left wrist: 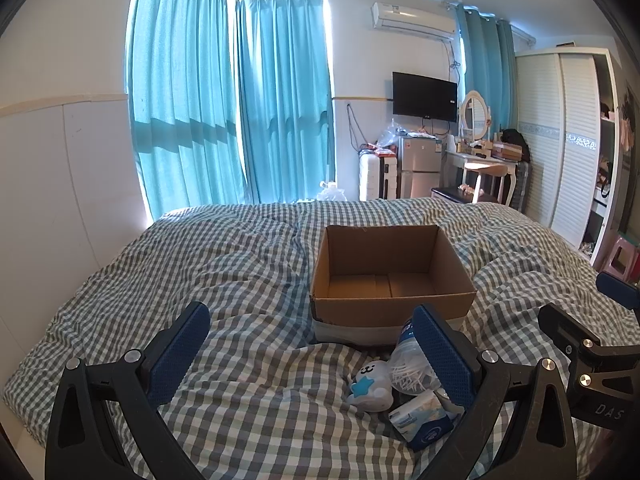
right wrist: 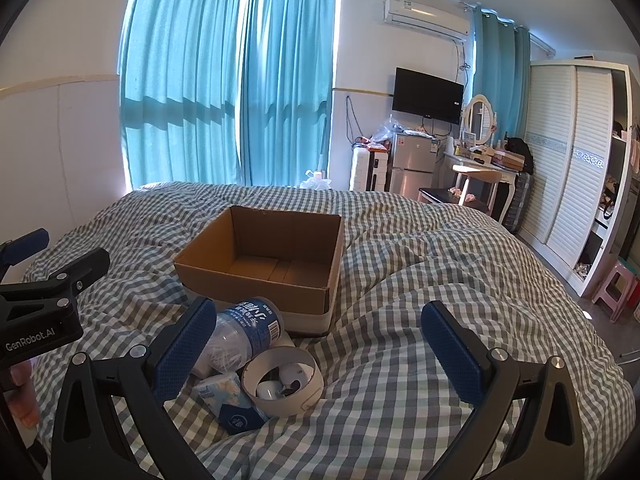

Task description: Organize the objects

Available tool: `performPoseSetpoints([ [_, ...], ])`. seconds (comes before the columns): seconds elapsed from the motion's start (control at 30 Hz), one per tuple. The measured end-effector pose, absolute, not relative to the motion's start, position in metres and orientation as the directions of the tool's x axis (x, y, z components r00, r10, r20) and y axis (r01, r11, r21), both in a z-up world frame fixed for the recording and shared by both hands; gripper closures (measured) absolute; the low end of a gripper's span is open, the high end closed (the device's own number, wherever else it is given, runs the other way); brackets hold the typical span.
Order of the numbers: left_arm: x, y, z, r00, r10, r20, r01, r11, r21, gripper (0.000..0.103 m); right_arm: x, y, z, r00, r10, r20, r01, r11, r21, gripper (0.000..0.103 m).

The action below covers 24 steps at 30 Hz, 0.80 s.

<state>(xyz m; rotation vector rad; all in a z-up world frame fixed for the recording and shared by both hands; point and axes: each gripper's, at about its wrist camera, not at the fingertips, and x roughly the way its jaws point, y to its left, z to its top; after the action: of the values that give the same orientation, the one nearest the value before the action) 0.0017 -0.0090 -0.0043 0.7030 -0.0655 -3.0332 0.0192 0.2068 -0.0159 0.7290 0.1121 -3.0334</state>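
Where checked bedding [right wrist: 400, 280] spreads, open-topped box [right wrist: 260, 256].

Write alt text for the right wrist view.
An open right claw hovers over a checked bed, near a cotton swab jar, tissue pack and round tub before an empty cardboard box.

Location type: home bedroom. Indicators: bed [left wrist: 240, 264] with grey-white checked duvet fills foreground; teal curtains [left wrist: 188, 92] cover windows; air conditioner [left wrist: 414, 20] mounted high on far wall; TV [left wrist: 425, 95] wall-mounted below it; small fridge [left wrist: 420, 166] beside suitcase [left wrist: 378, 174]; dressing table [left wrist: 486, 162] with oval mirror [left wrist: 475, 115]; white louvred wardrobe [left wrist: 560, 140] at right; pink stool [right wrist: 616, 290] on floor.
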Motion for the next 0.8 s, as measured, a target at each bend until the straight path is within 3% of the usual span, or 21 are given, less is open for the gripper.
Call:
performPoseSetpoints([
  [0.8, 0.003, -0.011, 0.002, -0.898, -0.017, -0.440, 0.001, -0.999, 0.035, 0.000, 0.024, 0.203, -0.006, -0.897, -0.020, -0.442, 0.056, -0.996, -0.069, 0.000],
])
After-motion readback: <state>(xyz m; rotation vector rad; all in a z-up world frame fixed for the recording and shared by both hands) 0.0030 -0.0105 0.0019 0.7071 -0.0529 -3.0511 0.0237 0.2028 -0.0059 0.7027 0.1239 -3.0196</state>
